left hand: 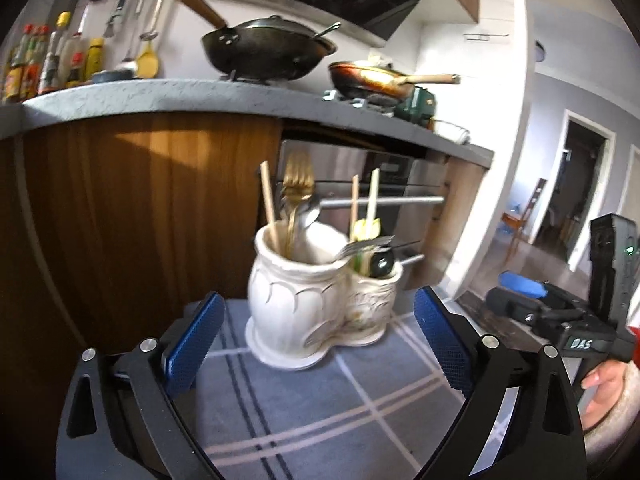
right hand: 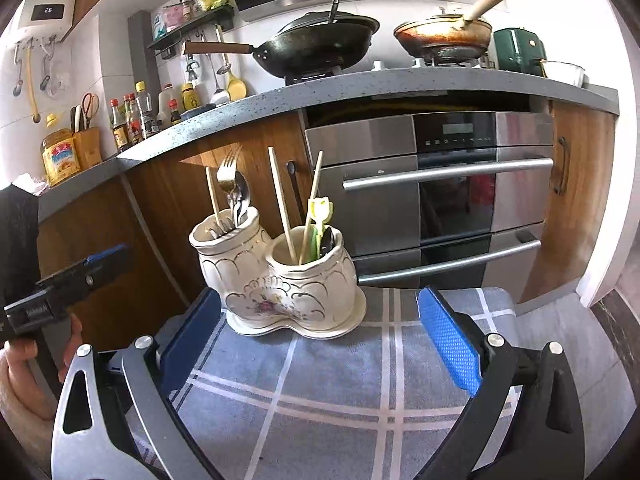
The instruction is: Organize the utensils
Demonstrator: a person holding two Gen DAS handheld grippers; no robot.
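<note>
While both tools stand clear of the work, the cream ceramic twin-pot utensil holder (right hand: 276, 280) sits upright on a blue-grey cloth with pale crossing stripes (right hand: 340, 384), in front of the wooden cabinet front (right hand: 172, 200) and the stainless steel oven (right hand: 440, 184).

Left gripper (left hand: 316, 344): jaws spread wide, blue pads well apart, nothing between them and nothing held. The holder lies just beyond the fingertips, not touched by either pad.

Right gripper (right hand: 320, 340): jaws likewise wide open and empty, the holder standing beyond the tips and clear of them. Each tool also appears at the edge of the other's view, gripped by a person's hand (left hand: 604, 380).

Contents, read from the right wrist view: the left-hand pot holds a gold-coloured metal fork (right hand: 227, 176), silver spoons (right hand: 240, 200) and one pale wooden chopstick (right hand: 213, 196); the right-hand pot holds two pale wooden chopsticks (right hand: 282, 204), a yellow-green tulip-topped utensil (right hand: 321, 210) and a dark spoon-like item (right hand: 328, 238) (its kind cannot be told). All stand handle-down and lean against the rims. In the left wrist view a silver fork (left hand: 360, 246) appears to lie across the rim of the farther pot, though blur prevents certainty.

Above, on the speckled grey countertop (right hand: 360, 88), a black wok (right hand: 320, 48) and a copper-toned frying pan (right hand: 444, 36) rest on the hob.
</note>
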